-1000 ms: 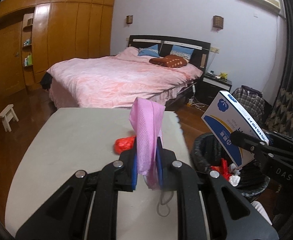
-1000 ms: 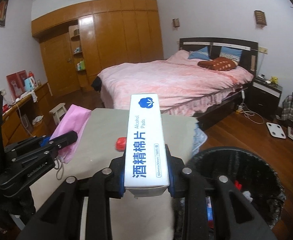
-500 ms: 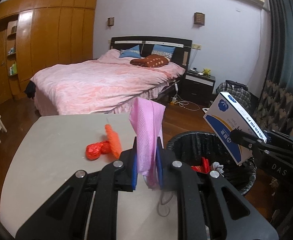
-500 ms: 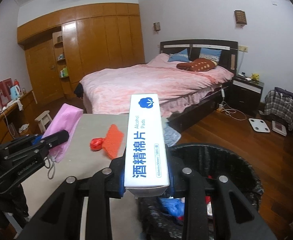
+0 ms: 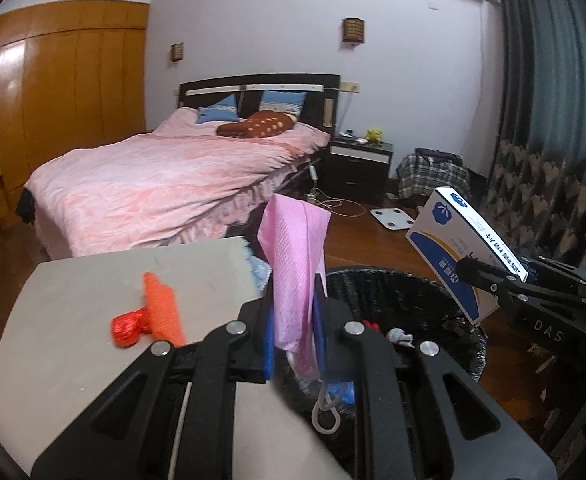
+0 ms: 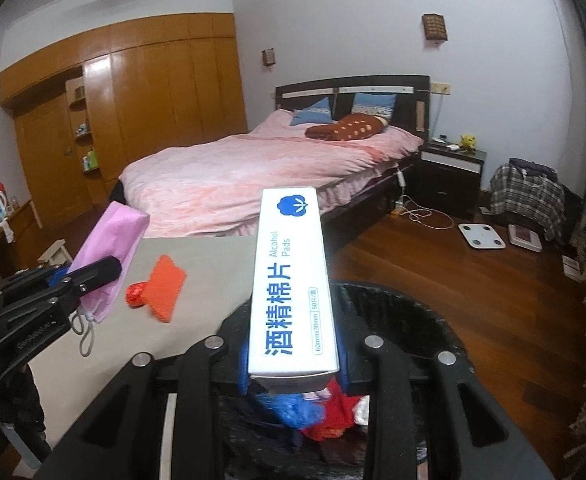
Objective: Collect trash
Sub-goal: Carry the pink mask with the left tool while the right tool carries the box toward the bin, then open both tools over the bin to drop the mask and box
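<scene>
Left wrist view: the left gripper (image 5: 295, 336) pinches a pink face mask (image 5: 295, 264) at lower centre, poised at the near rim of the black bin (image 5: 409, 296). Its loose ear loop (image 5: 325, 412) could snag on a finger at release, so the mask might cling or drop outside. Left of it, a red wrapper (image 5: 129, 326) and orange scrap (image 5: 161, 308) lie on the grey table (image 5: 73, 360).

Right wrist view: the right gripper (image 6: 293, 372) clamps a white alcohol-pad box (image 6: 291, 280) above the bin (image 6: 425, 320), lower centre. The long box could tip onto the rim and fall to the wooden floor (image 6: 473, 280). Nothing blocks the opening.
</scene>
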